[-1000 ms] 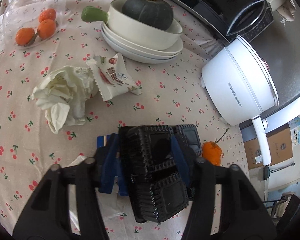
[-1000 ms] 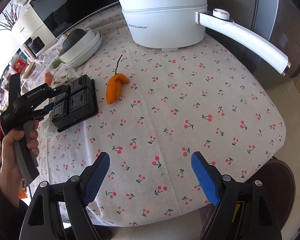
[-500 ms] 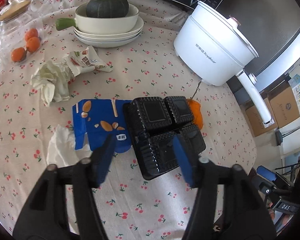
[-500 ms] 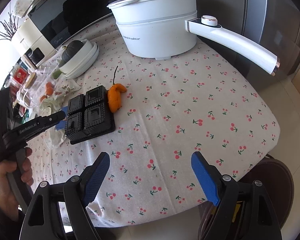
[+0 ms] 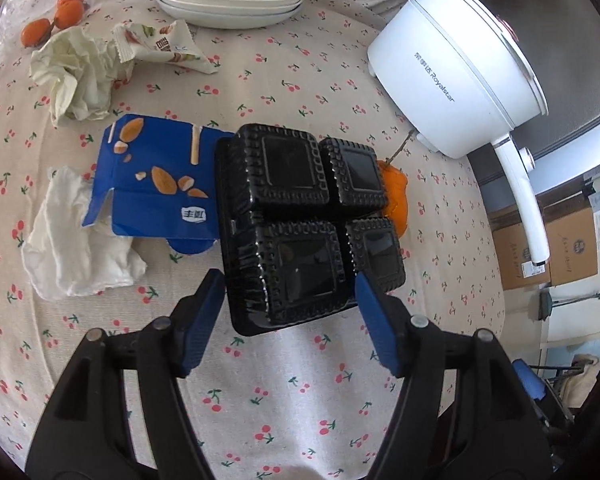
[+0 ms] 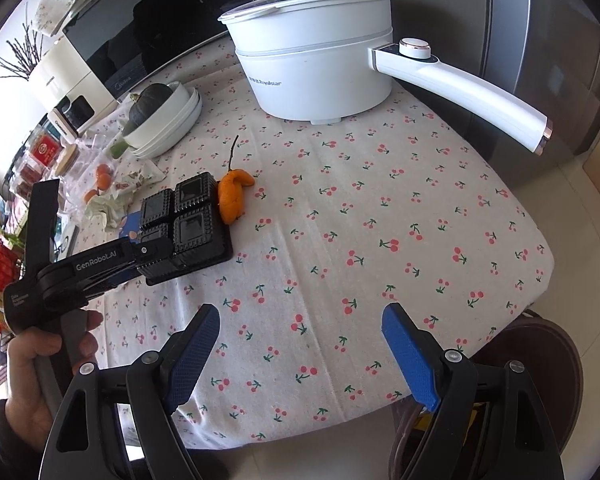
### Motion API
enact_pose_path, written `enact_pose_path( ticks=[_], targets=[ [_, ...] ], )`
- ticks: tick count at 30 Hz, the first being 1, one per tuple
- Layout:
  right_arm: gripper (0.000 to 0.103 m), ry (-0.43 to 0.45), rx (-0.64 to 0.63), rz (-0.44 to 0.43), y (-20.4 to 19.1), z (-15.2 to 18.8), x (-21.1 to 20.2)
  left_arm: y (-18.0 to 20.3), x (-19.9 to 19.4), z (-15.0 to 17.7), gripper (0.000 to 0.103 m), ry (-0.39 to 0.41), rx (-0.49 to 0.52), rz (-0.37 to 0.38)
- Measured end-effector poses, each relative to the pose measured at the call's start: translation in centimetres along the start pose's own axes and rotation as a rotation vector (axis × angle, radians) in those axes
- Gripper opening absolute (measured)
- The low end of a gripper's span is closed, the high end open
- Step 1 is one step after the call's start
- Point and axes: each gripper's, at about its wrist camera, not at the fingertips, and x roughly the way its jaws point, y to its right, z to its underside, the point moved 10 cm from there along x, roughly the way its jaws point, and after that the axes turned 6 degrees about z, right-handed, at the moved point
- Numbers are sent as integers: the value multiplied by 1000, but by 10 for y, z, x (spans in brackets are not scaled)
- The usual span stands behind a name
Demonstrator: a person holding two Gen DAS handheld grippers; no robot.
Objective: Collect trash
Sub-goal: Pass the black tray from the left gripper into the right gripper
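- While the left gripper [image 5: 290,300] hangs over the counter [image 5: 300,380], its blue jaws have just been opening and stand well apart, gripping nothing; the near end of the black plastic tray [image 5: 300,216] lies between their tips, with a gap on each side.
- Seen from the left wrist, the tray rests bottom-up on the counter, four ribbed compartments showing, and its long axis runs straight away from the jaws, tilted slightly leftward at the far end.
- Left of the jaws, touching the tray's left edge, lies a flattened blue carton [image 5: 156,188], its long side running across the view; a crumpled white tissue [image 5: 72,248] sits partly under the carton's near-left corner.
- Farther ahead and to the left are a second crumpled tissue [image 5: 76,72] and a torn snack wrapper [image 5: 164,46] beside it.
- Just beyond the tray's right edge, touching it, an orange pepper [image 5: 396,196] peeks out; a white electric pot [image 5: 452,80] stands well ahead to the right.
- From the right wrist, the right gripper [image 6: 300,344] has its jaws spread wide over bare cloth, holding nothing.
- Well ahead and left of these jaws lies the tray [image 6: 188,220], with the left gripper [image 6: 100,264], held in a hand [image 6: 32,376], reaching over its near-left end.
- Beside the tray's far-right corner the pepper [image 6: 232,196] lies, its stem pointing away toward the pot [image 6: 316,68].
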Motion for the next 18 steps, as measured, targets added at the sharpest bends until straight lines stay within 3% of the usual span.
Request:
enact_pose_path(
  ticks=[1,9,10,11,13,18],
  targets=[
    [85,-1,0,2,1,0,0,0,0,0,63,9,-8,6],
    [85,1,-1,5,5,2,-3,6,-17,-3,61,55,-20,52],
    [85,4,1,4,5,1,-4,9,-24,-4,14,70,-20,71],
    [85,5,3,3,5,0,-4,14,-30,-4,4,59,-13,109],
    [85,8,5,0,4,-1,-5,15,-45,-5,4,87,-9,137],
    [85,7,10,-20,-4,-4,-3,-5,-75,-1,4,137,41,70]
  ],
)
